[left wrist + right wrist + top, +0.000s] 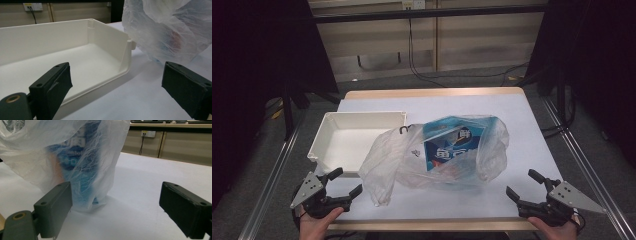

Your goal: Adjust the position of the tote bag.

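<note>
Item 1: translucent white plastic carrier bag [437, 155], crumpled, lay near the middle of the white-covered surface [532, 145], its loose handle end trailing toward the near edge. Contents: a blue and white printed package [452, 147], seen through the film; large white characters showed on the blue panel, too blurred to read, and no brand could be made out.

Item 2: shallow rectangular white plastic tray [329, 130], set just left of the bag, its right side partly overlapped by the bag.

Item 3: left gripper [346, 182], black, held at the near left corner; jaws released, wide apart, nothing between them.

Item 4: right gripper [524, 184], black, held at the near right corner; jaws released, wide apart, clear of the bag.
</note>
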`<state>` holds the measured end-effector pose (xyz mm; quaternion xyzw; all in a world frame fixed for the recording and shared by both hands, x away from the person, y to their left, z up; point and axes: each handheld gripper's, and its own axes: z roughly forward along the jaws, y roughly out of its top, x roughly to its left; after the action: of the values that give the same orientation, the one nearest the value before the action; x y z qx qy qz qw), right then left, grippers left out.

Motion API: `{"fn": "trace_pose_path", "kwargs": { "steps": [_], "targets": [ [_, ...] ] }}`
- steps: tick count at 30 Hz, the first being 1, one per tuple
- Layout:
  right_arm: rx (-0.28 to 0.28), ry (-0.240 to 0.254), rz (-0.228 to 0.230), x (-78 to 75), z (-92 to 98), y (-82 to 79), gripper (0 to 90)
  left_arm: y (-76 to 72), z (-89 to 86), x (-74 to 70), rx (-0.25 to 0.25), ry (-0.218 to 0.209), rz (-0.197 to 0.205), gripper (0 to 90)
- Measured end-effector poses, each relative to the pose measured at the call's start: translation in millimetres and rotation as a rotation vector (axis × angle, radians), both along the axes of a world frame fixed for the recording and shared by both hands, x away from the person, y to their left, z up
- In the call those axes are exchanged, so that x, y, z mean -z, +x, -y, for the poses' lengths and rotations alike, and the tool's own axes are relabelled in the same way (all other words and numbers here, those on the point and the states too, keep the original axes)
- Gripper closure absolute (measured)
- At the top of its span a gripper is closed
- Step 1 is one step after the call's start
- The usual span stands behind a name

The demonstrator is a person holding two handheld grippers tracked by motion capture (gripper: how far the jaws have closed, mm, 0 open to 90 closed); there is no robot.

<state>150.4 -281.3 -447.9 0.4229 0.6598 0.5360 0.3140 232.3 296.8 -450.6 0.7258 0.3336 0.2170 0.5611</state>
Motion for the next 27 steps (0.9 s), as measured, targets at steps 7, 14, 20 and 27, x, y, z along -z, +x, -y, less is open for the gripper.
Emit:
{"fn": "trace_pose_path", "kwargs": {
  "steps": [7, 14, 20, 27],
  "targets": [
    [-0.019, 0.007, -0.013, -1.1, 0.4, -0.4, 16.7, 1.8, -0.3, -0.5, -0.008, 0.034, -0.007, 9.9],
    [-0.091, 0.004, -0.035, -5.9, -2.4, -2.4, 26.8, 0.5, -0.4, -0.6, -0.001, 0.045, -0.017, 11.7],
    [-0.137, 0.007, -0.065, -10.3, -5.2, -5.2, 32.8, -1.5, -1.4, -1.9, 0.005, 0.049, -0.013, 11.8],
    [-0.205, 0.009, -0.070, -19.9, -10.9, -11.9, 46.5, -3.1, -4.0, -2.1, 0.009, 0.034, -0.021, 11.8]
  ]
}}
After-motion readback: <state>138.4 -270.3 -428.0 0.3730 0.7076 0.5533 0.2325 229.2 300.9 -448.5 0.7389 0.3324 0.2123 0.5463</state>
